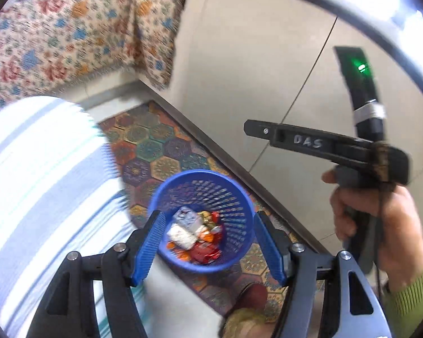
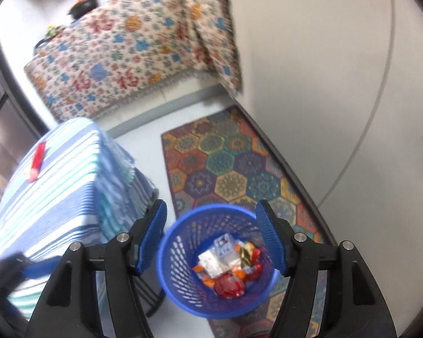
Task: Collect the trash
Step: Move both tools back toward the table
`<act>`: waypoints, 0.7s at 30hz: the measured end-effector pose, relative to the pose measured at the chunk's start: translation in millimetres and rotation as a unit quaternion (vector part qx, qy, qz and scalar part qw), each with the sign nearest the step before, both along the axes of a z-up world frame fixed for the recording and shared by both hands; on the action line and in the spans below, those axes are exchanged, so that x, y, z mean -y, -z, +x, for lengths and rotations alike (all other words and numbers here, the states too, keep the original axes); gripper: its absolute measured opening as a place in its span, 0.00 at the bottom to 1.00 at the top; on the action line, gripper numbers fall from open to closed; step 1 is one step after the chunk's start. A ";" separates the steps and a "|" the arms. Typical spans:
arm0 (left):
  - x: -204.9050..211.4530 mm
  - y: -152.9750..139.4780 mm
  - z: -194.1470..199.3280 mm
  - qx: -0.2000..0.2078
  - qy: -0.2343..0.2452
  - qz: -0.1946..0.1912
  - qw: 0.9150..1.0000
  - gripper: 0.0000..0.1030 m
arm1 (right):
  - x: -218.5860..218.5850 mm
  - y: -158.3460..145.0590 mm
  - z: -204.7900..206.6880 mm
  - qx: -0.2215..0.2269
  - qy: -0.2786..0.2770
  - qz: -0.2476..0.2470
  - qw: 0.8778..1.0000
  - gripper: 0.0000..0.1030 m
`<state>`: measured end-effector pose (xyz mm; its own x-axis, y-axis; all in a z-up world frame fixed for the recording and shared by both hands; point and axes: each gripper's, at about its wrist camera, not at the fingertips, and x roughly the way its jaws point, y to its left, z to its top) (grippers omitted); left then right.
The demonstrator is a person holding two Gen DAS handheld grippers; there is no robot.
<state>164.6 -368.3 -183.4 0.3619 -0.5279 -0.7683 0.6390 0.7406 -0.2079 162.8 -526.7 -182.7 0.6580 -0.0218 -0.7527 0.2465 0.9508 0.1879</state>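
A blue mesh waste basket [image 1: 241, 208] stands on a patterned rug below both grippers; it also shows in the right wrist view [image 2: 180, 256]. It holds several wrappers and packets [image 1: 196, 235] [image 2: 228, 267]. My left gripper [image 1: 208, 225] is open and empty, above the basket. My right gripper [image 2: 211, 217] is open and empty, also above the basket. The right gripper's body [image 1: 324, 143] shows in the left wrist view, held in a hand. A red wrapper [image 2: 37, 161] lies on the blue striped table [image 2: 56, 197].
The colourful hexagon rug [image 2: 225, 163] lies along a grey wall [image 2: 324, 84]. A table with a floral cloth [image 2: 132, 48] stands at the back. The striped table [image 1: 42, 183] is left of the basket. A shoe [image 1: 251, 295] is near the basket.
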 end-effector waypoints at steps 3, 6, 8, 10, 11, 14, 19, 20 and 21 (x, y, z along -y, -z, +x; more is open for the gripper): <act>-51.1 -13.1 -6.3 0.012 -0.036 0.013 0.999 0.66 | -44.5 -10.3 1.8 0.017 -0.047 -0.009 0.999 0.74; -111.5 -12.3 -0.8 0.017 -0.099 0.038 0.994 0.66 | -102.9 -14.6 4.5 0.030 -0.115 -0.013 0.993 0.80; -146.6 -8.0 8.4 0.019 -0.139 0.058 0.988 0.66 | -144.5 -11.9 9.2 0.029 -0.161 -0.010 0.987 0.80; -182.3 -1.1 21.7 0.017 -0.188 0.073 0.979 0.66 | -180.1 -5.4 16.1 0.020 -0.198 -0.008 0.980 0.80; -198.7 -0.6 26.9 0.019 -0.205 0.076 0.976 0.66 | -199.5 -0.4 20.5 0.014 -0.217 -0.009 0.976 0.80; -237.2 11.6 51.3 0.020 -0.254 0.087 0.963 0.66 | -246.6 14.2 31.1 -0.002 -0.259 -0.031 0.965 0.80; -273.9 15.1 93.4 0.020 -0.281 0.067 0.957 0.66 | -289.7 30.4 46.9 -0.019 -0.295 -0.052 0.954 0.80; -278.2 11.1 100.7 0.024 -0.280 0.058 0.958 0.66 | -292.7 31.3 49.5 -0.021 -0.297 -0.053 0.953 0.80; -280.6 5.9 111.8 0.028 -0.276 0.050 0.959 0.66 | -294.7 32.8 51.7 -0.022 -0.297 -0.055 0.953 0.80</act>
<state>276.4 -87.7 -189.4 0.6074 -0.1674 -0.7766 0.1509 0.9841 -0.0941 214.6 -232.0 -215.5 0.5472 0.2644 -0.7941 -0.3366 0.9382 0.0805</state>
